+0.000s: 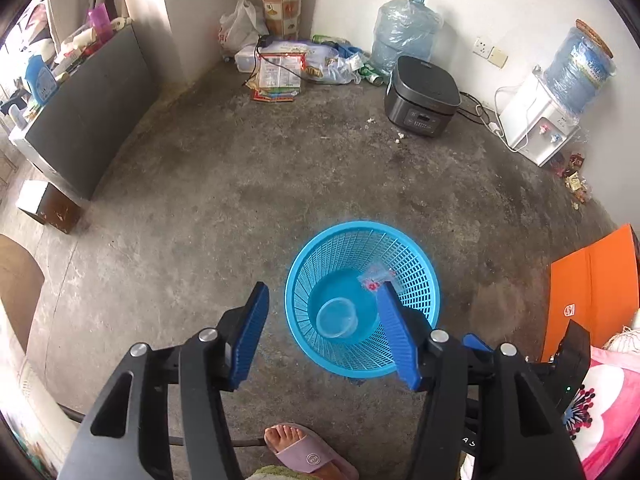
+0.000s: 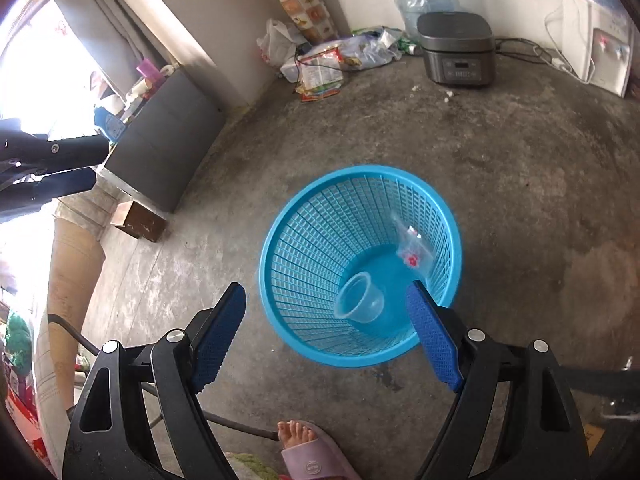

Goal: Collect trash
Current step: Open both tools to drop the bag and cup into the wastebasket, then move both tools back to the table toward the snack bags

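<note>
On a mottled concrete floor (image 1: 200, 200), a round blue lattice basket (image 1: 320, 240) holds a clear plastic cup (image 1: 337, 318) and crinkled wrapper (image 1: 376, 278); left gripper (image 1: 322, 292) and right gripper (image 2: 326, 290) hang spread, empty.

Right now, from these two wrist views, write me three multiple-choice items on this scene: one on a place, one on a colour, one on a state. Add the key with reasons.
1. Where does the clear plastic cup lie?
A. On the dark cabinet
B. On the bottom of the basket
C. Between the left gripper's fingers

2. What colour is the mesh basket?
A. Blue
B. Orange
C. Grey

3. How does the right gripper stand?
A. Shut on the cup
B. Shut on a wrapper
C. Open, with nothing gripped

Key:
1 B: the cup rests on its side on the basket's solid floor, near a small clear wrapper that leans on the inner wall.
2 A: its rim and mesh are bright blue in both views.
3 C: its blue pads stand wide apart above the basket, and the left gripper is open too.
</note>
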